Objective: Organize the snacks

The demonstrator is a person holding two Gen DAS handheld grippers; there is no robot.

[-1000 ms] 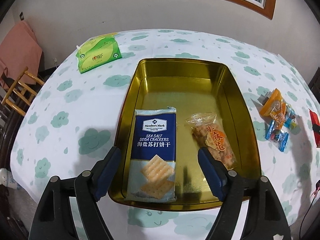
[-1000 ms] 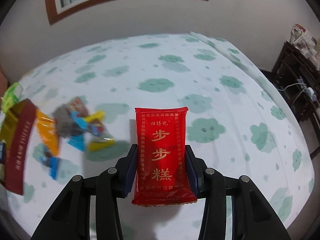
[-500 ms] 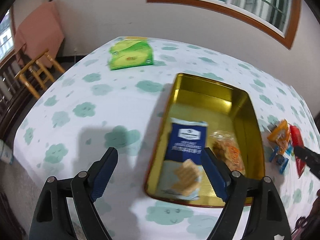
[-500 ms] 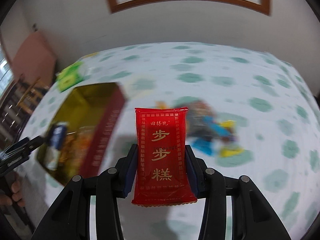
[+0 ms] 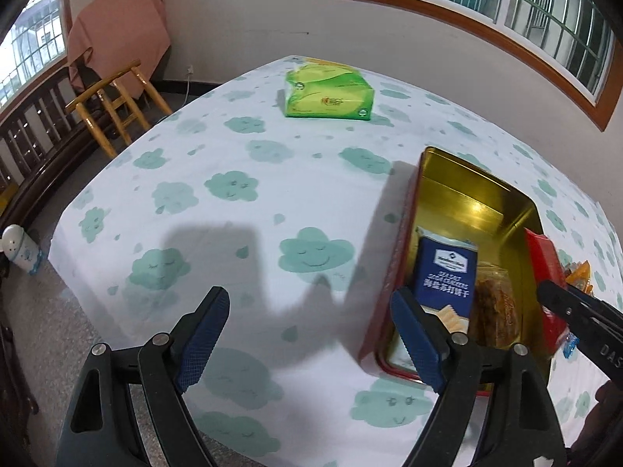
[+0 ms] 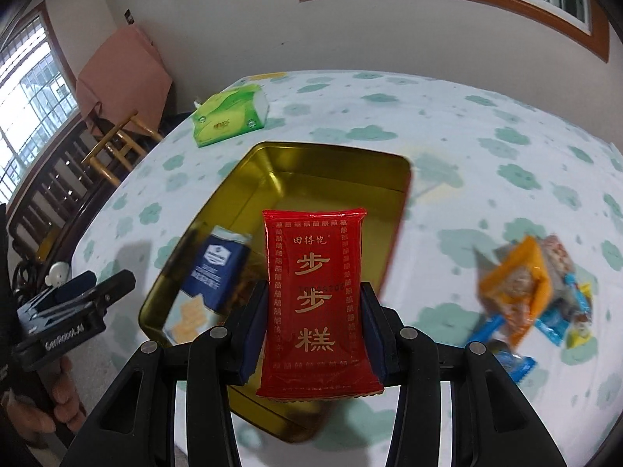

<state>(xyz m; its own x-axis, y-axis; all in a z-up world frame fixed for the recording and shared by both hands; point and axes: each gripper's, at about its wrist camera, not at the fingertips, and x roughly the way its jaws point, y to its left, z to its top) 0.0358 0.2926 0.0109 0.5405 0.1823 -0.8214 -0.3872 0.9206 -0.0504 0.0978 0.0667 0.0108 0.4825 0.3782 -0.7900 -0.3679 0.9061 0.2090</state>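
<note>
My right gripper (image 6: pixel 313 295) is shut on a red snack packet (image 6: pixel 313 350) with gold characters and holds it upright over the near end of the gold tin (image 6: pixel 338 163). In the tin lie a blue soda cracker pack (image 6: pixel 218 268) and a brown twist-snack bag (image 5: pixel 498 311). My left gripper (image 5: pixel 309 303) stands open over the cloud-print tablecloth, left of the tin (image 5: pixel 467 194), with nothing between its fingers. In the left wrist view the red packet (image 5: pixel 545 272) hangs over the tin's right side.
A pile of small snacks (image 6: pixel 525 288) lies on the cloth right of the tin. A green tissue pack (image 5: pixel 329 95) sits at the far side. A wooden chair (image 5: pixel 113 105) stands past the table's left edge. A hand (image 6: pixel 58 389) holds the left gripper (image 6: pixel 109 280).
My right gripper carried the red packet from the right part of the table to over the tin. My left gripper swung left, off the tin and onto bare cloth.
</note>
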